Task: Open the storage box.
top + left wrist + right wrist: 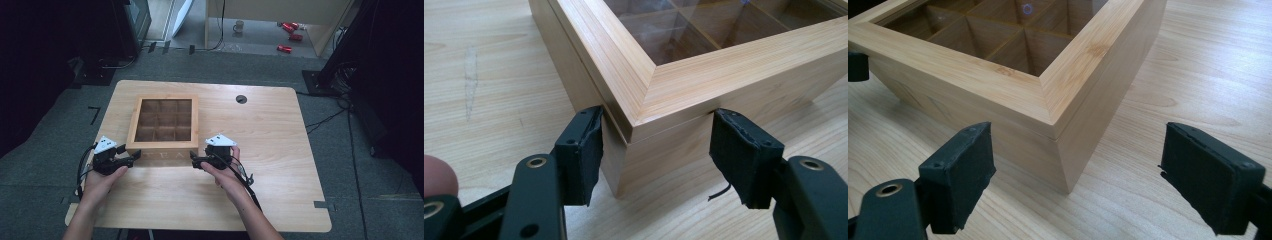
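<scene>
A wooden tea box [163, 125] with a glass lid over empty compartments stands left of centre on the table. My left gripper [131, 156] is at its front-left corner and my right gripper [195, 160] at its front-right corner. In the left gripper view the box corner [664, 90] sits between the spread jaws of the left gripper [659, 114], and both pads [581, 150] lie at or very near the lid seam. In the right gripper view the right gripper [1078, 130] stands wide open around the other corner [1058, 115], with its pads [960, 175] apart from the wood.
The wooden table [280, 150] has a round cable hole [241, 99] behind the box and bare room on its right half. On the floor beyond lie a mug [239, 26] and red cans [290, 30]. Dark equipment stands at both sides.
</scene>
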{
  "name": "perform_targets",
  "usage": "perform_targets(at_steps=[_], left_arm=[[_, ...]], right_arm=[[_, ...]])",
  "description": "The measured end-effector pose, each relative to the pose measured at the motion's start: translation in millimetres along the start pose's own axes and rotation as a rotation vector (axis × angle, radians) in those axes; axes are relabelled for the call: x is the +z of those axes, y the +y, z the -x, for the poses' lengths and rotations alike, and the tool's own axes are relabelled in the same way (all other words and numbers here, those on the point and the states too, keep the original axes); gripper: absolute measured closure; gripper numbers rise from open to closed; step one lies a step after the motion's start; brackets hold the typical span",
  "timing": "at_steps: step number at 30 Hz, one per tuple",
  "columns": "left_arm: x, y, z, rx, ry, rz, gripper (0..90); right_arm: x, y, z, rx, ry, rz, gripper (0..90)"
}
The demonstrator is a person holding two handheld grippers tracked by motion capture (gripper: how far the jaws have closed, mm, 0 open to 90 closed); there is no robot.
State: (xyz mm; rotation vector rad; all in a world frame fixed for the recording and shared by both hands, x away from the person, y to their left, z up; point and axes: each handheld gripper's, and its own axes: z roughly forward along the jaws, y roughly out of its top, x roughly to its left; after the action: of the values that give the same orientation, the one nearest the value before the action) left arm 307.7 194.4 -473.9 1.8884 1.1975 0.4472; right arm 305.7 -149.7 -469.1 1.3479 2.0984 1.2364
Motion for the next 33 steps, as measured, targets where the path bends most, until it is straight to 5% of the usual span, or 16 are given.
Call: perform_targets(at_steps=[18, 33], left_arm=[[-6.0, 6.7, 5.9, 0.036, 0.029, 0.025, 41.5], [-7.6, 8.4, 5.7, 0.025, 0.019, 0.035, 41.3]], right_arm=[[6.9, -0.9, -4.3, -0.020, 0.004, 0.001, 14.7], [10.5, 2.6, -5.2, -0.021, -0.036, 0.043, 31.8]])
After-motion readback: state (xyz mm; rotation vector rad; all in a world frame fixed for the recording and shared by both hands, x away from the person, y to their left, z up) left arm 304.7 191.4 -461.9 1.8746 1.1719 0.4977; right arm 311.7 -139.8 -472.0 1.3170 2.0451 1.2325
